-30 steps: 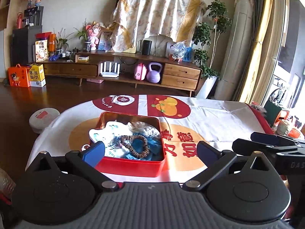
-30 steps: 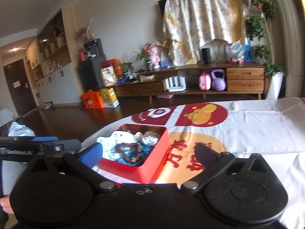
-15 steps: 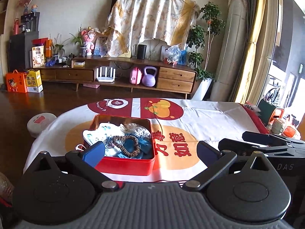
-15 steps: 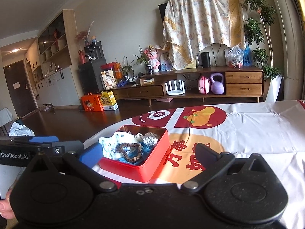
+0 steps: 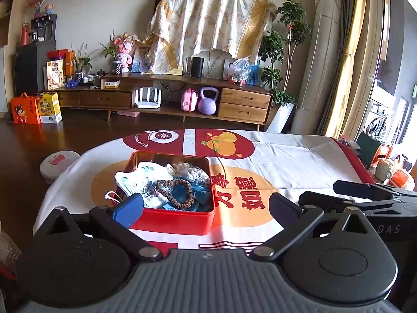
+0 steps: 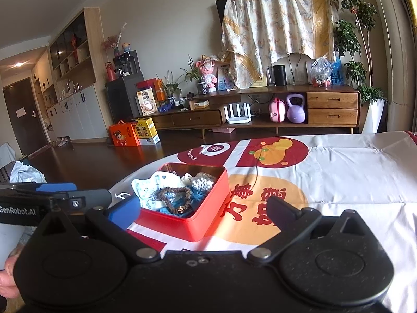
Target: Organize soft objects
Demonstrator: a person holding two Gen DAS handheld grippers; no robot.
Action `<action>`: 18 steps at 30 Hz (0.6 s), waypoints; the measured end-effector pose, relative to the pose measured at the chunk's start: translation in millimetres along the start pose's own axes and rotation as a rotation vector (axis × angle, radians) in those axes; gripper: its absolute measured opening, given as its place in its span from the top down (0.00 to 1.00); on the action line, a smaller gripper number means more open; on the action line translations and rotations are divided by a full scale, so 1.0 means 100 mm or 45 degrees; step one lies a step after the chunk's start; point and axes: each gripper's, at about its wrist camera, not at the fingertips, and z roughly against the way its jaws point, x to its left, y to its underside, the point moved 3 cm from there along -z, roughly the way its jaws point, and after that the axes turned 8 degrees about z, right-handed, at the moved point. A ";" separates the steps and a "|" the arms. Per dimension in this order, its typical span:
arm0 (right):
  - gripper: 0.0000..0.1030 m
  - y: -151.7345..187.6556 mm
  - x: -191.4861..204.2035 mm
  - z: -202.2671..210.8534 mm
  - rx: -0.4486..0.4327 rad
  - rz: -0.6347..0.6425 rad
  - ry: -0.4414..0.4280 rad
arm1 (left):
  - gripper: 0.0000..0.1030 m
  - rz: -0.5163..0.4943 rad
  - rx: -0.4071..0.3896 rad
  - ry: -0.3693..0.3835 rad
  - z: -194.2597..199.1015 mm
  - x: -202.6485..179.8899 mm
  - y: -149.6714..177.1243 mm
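the red tin (image 5: 172, 219) sits open on the white cloth (image 5: 286, 161) with its red and orange print, near the cloth's left edge, and the soft things are heaped inside it: a white patterned pouch (image 5: 140, 177) leaning over the left rim, a brown beaded scrunchie (image 5: 177, 193) lying on blue fabric (image 5: 203, 195), and a small bag of white beads (image 5: 195, 174) toward the back. the left gripper (image 5: 206, 206) hangs short of the tin's near wall, its fingers spread wide with nothing between them. the right gripper (image 6: 203, 208) is alongside it, just as wide apart and empty, the tin showing between its fingers. a hand (image 6: 7, 276) shows at the left edge of the right wrist view
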 end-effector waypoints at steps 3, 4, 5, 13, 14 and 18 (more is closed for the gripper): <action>0.00 0.02 -0.01 -0.01 0.012 -0.006 0.005 | 0.00 0.007 0.008 0.014 0.00 0.01 0.01; 0.00 0.02 -0.01 0.00 0.014 -0.007 0.007 | 0.00 0.008 0.010 0.014 0.00 0.01 0.01; 0.00 0.02 -0.01 0.00 0.014 -0.006 0.008 | 0.00 0.011 0.010 0.014 0.00 0.01 0.01; 0.00 -0.01 -0.02 0.03 -0.008 -0.001 -0.005 | 0.00 0.019 -0.001 0.002 0.01 0.00 0.01; 0.00 0.00 -0.02 0.04 -0.009 0.000 -0.008 | 0.00 0.020 -0.002 0.002 0.01 -0.01 0.01; 0.00 -0.01 -0.01 0.04 -0.011 0.001 -0.008 | 0.00 0.013 -0.002 -0.007 0.00 -0.03 0.02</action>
